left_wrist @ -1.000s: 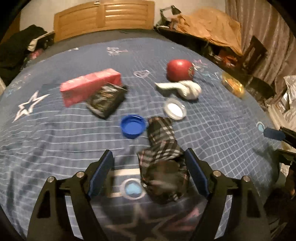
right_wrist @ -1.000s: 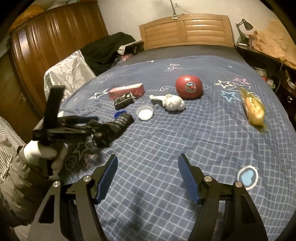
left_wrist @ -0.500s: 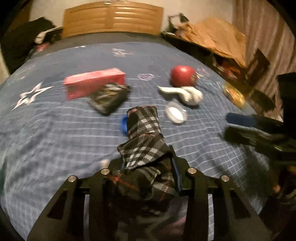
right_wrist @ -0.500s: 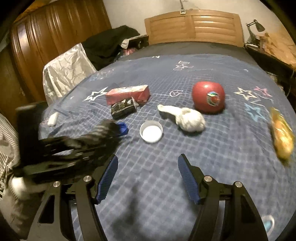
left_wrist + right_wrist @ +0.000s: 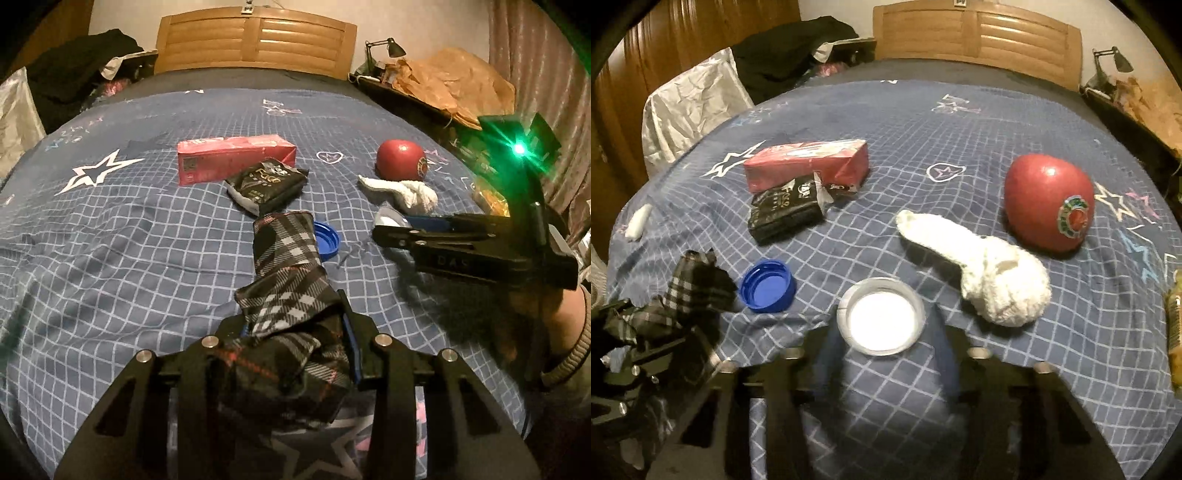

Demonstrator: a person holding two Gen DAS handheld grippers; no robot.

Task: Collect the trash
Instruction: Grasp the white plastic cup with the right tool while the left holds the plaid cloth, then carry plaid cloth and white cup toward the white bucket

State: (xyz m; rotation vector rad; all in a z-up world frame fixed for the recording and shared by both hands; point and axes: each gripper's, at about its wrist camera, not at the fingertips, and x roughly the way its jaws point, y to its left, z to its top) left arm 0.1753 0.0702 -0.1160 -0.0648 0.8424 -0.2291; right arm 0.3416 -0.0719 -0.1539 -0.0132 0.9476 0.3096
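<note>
black packet [image 5: 266, 183], partly legible lettering

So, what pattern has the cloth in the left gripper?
Dark plaid cloth with white checks, clearest in the left wrist view.

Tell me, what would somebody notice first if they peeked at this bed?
Probably the big red apple with its sticker, lying far right on the blue checked bedspread, just behind a balled-up white sock. Nearer, the left gripper pinches a plaid cloth, and a white lid lies between the closing jaws of the right gripper. A red box lies far left.
</note>
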